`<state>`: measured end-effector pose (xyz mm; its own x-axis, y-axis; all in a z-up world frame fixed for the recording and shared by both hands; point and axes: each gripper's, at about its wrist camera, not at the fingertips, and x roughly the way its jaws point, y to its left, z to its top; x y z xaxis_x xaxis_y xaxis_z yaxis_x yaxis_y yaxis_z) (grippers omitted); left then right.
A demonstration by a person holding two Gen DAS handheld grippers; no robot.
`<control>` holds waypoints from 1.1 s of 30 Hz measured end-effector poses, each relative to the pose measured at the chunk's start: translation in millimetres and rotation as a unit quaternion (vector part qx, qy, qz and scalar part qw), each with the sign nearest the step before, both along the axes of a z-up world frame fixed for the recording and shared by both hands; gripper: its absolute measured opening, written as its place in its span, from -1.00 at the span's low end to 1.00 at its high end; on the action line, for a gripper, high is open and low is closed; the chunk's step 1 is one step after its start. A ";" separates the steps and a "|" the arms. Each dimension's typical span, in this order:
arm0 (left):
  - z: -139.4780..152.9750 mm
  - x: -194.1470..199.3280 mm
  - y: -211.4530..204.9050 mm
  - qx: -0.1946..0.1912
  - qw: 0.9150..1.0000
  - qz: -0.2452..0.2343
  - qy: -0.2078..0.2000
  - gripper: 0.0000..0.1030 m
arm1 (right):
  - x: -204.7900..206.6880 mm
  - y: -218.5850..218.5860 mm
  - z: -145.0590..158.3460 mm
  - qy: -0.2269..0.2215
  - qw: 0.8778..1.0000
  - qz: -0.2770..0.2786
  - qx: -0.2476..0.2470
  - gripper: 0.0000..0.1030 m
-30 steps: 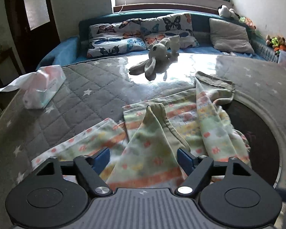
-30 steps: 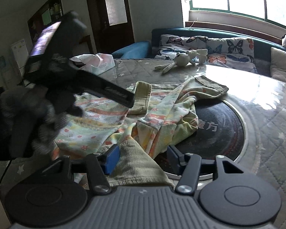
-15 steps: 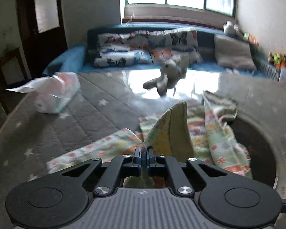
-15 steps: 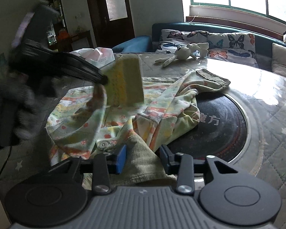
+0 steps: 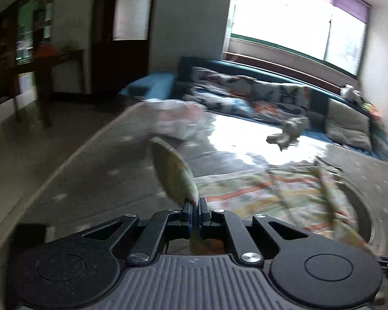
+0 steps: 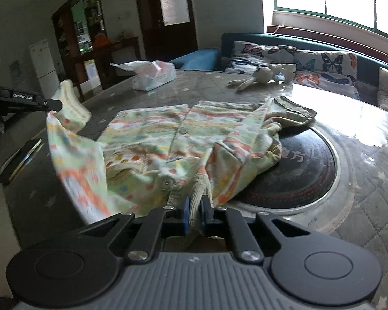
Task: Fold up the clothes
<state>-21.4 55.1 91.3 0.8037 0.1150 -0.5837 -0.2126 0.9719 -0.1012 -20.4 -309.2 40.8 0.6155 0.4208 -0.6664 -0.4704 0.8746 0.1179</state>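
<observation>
A pale green child's jacket (image 6: 173, 139) with orange stripes and dots lies spread on the quilted round table (image 6: 370, 180), buttons facing up. My right gripper (image 6: 194, 206) is shut on its ribbed bottom hem at the near edge. My left gripper (image 5: 194, 206) is shut on a ribbed sleeve cuff (image 5: 176, 173), which sticks up past the pads. In the right wrist view the left gripper (image 6: 57, 104) holds that sleeve (image 6: 72, 103) lifted out to the far left, off the table's side. The other sleeve (image 6: 295, 107) lies crumpled at the right by the dark turntable (image 6: 305, 170).
A tissue pack (image 6: 155, 76) and a plush rabbit (image 6: 261, 73) sit on the table's far side. A dark phone-like slab (image 6: 20, 160) lies at the left edge. Behind is a blue sofa with butterfly cushions (image 6: 320, 64). A wooden door and shelves stand at the back left.
Both grippers have shut, the left on the sleeve cuff, the right on the hem. The left has swung the sleeve out to the left, spreading the jacket flatter.
</observation>
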 end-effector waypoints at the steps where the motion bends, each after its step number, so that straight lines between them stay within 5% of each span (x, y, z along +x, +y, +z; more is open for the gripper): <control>1: 0.1 -5.9 7.0 0.004 1.000 0.010 0.001 -0.91 | -5.3 0.2 1.6 0.003 1.000 0.007 -0.002 -0.85; 8: -12.3 -25.9 45.8 0.038 0.997 0.064 0.035 -0.91 | -38.0 3.2 8.7 0.034 0.998 0.057 -0.006 -0.81; 15: -34.6 -17.7 51.0 0.046 0.991 0.077 0.095 -0.78 | -24.2 -15.5 32.7 0.028 0.999 0.035 0.028 -0.67; 16: -34.2 -18.7 49.3 0.048 0.992 0.075 0.095 -0.71 | -19.9 -17.8 35.8 0.021 0.999 0.028 0.026 -0.67; 17: -33.2 -19.3 47.8 0.051 0.992 0.074 0.094 -0.44 | -15.4 -20.1 38.7 0.015 0.999 0.020 0.023 -0.67; 19: -28.8 -18.8 46.1 0.062 0.991 0.077 0.089 -0.02 | 3.6 -26.9 42.6 0.009 1.000 0.000 0.025 -0.66; 33: -23.2 3.0 36.8 0.045 0.994 0.057 0.085 0.33 | 145.5 -22.7 35.2 -0.001 0.998 -0.069 -0.002 -0.55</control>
<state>-18.4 91.9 68.1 0.6734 0.2579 -0.6928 -0.3280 0.9441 0.0325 125.1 -331.9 76.0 0.6678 0.3296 -0.6674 -0.3462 0.9313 0.1136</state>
